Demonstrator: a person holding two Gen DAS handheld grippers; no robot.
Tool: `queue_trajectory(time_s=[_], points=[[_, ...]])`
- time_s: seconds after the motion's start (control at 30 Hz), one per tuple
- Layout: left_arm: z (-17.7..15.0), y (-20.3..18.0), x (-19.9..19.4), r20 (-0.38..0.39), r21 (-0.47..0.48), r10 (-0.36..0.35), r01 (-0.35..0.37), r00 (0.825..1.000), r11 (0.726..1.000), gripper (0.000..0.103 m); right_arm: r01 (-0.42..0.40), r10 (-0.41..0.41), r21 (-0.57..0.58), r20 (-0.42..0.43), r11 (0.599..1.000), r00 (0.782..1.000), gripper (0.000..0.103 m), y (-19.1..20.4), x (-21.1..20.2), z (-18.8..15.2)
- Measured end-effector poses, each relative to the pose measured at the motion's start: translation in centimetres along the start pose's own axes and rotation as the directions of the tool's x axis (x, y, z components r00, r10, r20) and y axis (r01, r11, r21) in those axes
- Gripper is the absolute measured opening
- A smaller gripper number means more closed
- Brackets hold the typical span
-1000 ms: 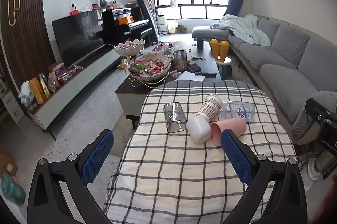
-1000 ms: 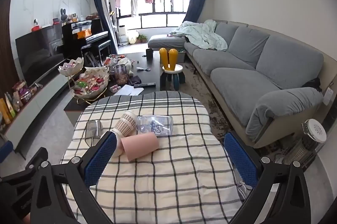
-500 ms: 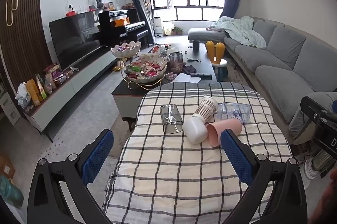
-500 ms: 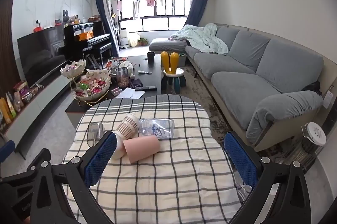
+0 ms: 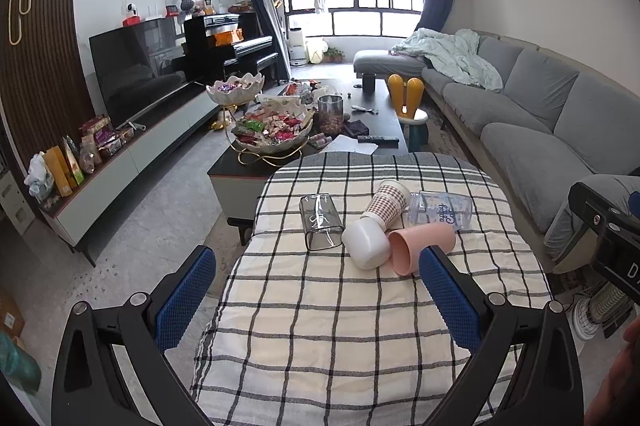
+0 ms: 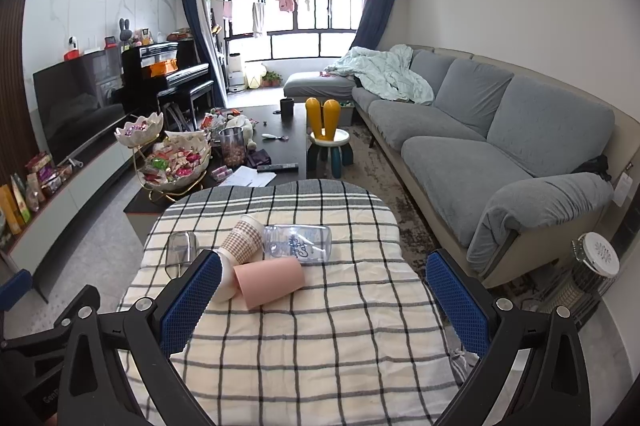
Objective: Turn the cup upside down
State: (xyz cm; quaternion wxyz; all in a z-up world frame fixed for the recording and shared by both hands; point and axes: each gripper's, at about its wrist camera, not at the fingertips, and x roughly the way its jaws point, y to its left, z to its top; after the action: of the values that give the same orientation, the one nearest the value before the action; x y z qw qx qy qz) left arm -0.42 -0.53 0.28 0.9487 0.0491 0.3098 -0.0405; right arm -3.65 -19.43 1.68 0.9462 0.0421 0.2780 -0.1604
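Observation:
Several cups lie on their sides in a cluster on the checked tablecloth (image 5: pixel 340 322): a smoky clear square cup (image 5: pixel 320 222), a white cup (image 5: pixel 366 243), a brown-checked paper cup (image 5: pixel 386 200), a pink cup (image 5: pixel 422 246) and a clear cup with blue lettering (image 5: pixel 440 212). In the right wrist view the pink cup (image 6: pixel 270 282), paper cup (image 6: pixel 242 240) and lettered cup (image 6: pixel 298 242) show again. My left gripper (image 5: pixel 316 298) is open and empty, short of the cups. My right gripper (image 6: pixel 324 300) is open and empty, near the pink cup.
Beyond the table stands a dark coffee table (image 5: pixel 360 106) with candy bowls (image 5: pixel 274 130) and a jar. A grey sofa (image 5: pixel 540 122) runs along the right. A small heater (image 6: pixel 588 274) stands at the right. A TV unit (image 5: pixel 132 150) lines the left wall.
Both grippers have drawn back and risen a little, so the cups sit slightly farther off in both views. The cups have not moved. Both grippers stay open.

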Motion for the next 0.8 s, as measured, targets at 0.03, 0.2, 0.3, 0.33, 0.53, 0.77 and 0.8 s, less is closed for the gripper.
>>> queue_trajectory(time_s=[0.03, 0.2, 0.3, 0.33, 0.53, 0.77, 0.8], points=[[-0.09, -0.04, 0.01, 0.001, 0.001, -0.001, 0.001, 1.0, 1.0, 0.103, 0.002, -0.002, 0.0, 0.0, 1.0, 1.0, 0.103, 0.0, 0.01, -0.05], [-0.08, -0.04, -0.02, -0.001, -0.002, -0.001, 0.001, 1.0, 1.0, 0.103, 0.0, 0.0, 0.0, 0.0, 1.0, 1.0, 0.103, -0.01, 0.04, -0.13], [-0.21, -0.1, 0.15, -0.001, -0.002, -0.001, 0.001, 1.0, 1.0, 0.103, -0.001, 0.001, 0.002, -0.002, 1.0, 1.0, 0.103, 0.07, -0.24, 0.18], [-0.2, -0.07, 0.15, -0.001, -0.002, -0.003, 0.003, 1.0, 1.0, 0.103, 0.0, 0.0, 0.001, -0.002, 1.0, 1.0, 0.103, 0.03, -0.15, 0.12], [-0.2, -0.04, 0.12, -0.003, -0.004, -0.004, 0.004, 1.0, 1.0, 0.103, -0.001, 0.001, 0.002, -0.005, 1.0, 1.0, 0.103, 0.08, -0.22, 0.23], [-0.46, -0.24, 0.46, -0.008, -0.004, -0.009, 0.009, 1.0, 1.0, 0.103, -0.003, 0.003, 0.001, -0.006, 1.0, 1.0, 0.103, 0.31, -0.44, -0.01], [-0.55, -0.34, 0.54, -0.01, -0.003, -0.01, 0.01, 1.0, 1.0, 0.103, -0.004, 0.004, 0.001, -0.007, 1.0, 1.0, 0.103, 0.28, -0.38, -0.01]])
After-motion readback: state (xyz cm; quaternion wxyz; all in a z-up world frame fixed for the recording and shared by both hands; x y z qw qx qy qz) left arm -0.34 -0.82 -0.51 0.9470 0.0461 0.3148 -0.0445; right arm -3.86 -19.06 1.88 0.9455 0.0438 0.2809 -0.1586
